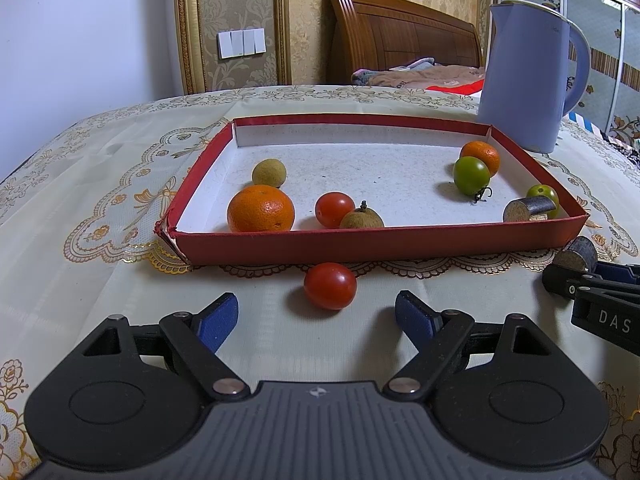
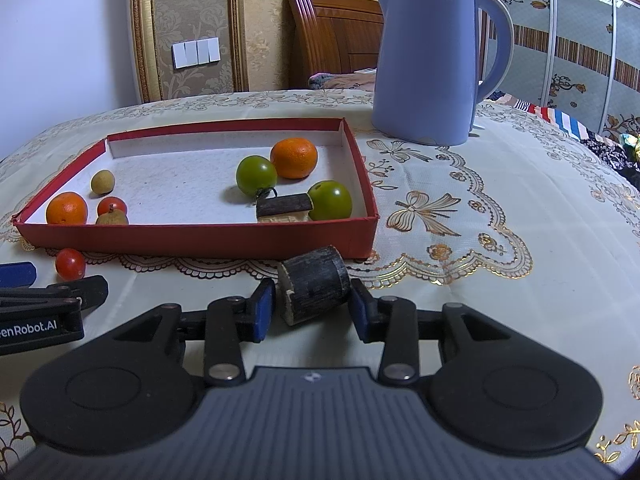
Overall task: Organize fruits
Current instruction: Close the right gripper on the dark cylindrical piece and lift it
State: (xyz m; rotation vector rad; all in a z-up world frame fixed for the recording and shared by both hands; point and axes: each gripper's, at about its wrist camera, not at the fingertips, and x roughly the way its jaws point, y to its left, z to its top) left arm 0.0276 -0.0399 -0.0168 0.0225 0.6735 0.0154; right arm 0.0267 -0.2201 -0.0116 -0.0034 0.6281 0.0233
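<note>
A red box tray (image 1: 360, 242) (image 2: 200, 238) holds two oranges (image 1: 261, 214) (image 2: 294, 158), a red tomato (image 1: 334, 209), two brown longans (image 1: 269, 173), two green fruits (image 1: 471, 175) (image 2: 256, 175) and a dark sugarcane piece (image 1: 527, 209) (image 2: 285, 206). A red cherry tomato (image 1: 330, 285) (image 2: 70, 264) lies on the cloth in front of the tray, just ahead of my open, empty left gripper (image 1: 316, 318). My right gripper (image 2: 312, 308) has its jaws around a dark sugarcane piece (image 2: 314, 290) (image 1: 578, 254) on the cloth; a gap shows at the left pad.
A blue electric kettle (image 1: 524, 76) (image 2: 428, 64) stands behind the tray's right corner. The table has a cream lace cloth (image 2: 480, 200). A wooden bed headboard (image 1: 400, 32) and wardrobe are behind the table.
</note>
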